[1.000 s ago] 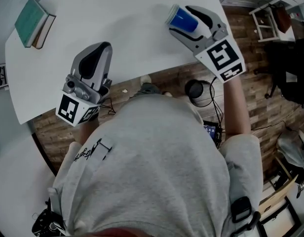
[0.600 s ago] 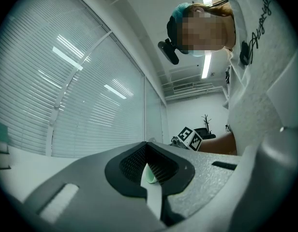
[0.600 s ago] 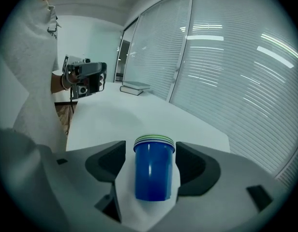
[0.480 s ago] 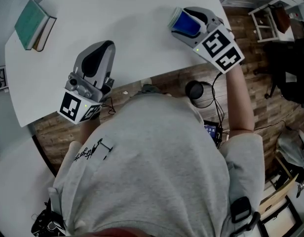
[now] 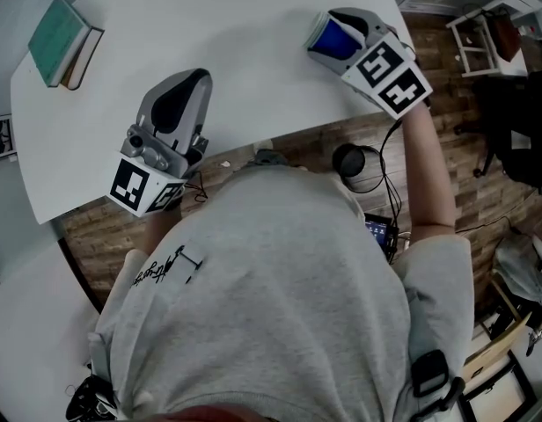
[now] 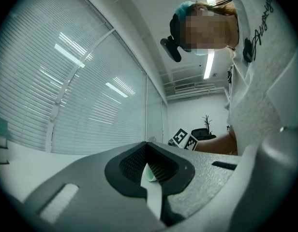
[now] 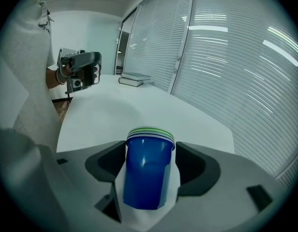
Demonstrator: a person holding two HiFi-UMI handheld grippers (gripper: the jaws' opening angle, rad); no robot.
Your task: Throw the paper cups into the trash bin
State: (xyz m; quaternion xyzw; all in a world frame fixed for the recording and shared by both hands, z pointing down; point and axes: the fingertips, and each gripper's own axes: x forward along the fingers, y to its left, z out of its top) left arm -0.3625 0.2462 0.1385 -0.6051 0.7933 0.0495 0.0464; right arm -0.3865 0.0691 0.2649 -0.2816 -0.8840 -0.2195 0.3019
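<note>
A nested stack of blue paper cups (image 5: pixel 335 40) with green and white rims sits between the jaws of my right gripper (image 5: pixel 325 35), which is shut on it over the white table's right edge. In the right gripper view the stack (image 7: pixel 148 173) stands rim up, clamped at both sides by the right gripper (image 7: pixel 149 161). My left gripper (image 5: pixel 193 83) hovers over the table's near edge with its jaws together and nothing in them. The left gripper view shows the left gripper (image 6: pixel 148 164) angled upward toward the blinds. No trash bin is in view.
A teal book (image 5: pixel 62 40) lies at the far left of the white table (image 5: pixel 245 86). On the wooden floor to the right are a black round object with cables (image 5: pixel 348 159) and a white stool (image 5: pixel 476 39). Window blinds (image 7: pixel 226 57) line the wall behind the table.
My right gripper has turned and shifted slightly right and away with the cup stack still held. The left gripper has drifted a little up and to the right.
</note>
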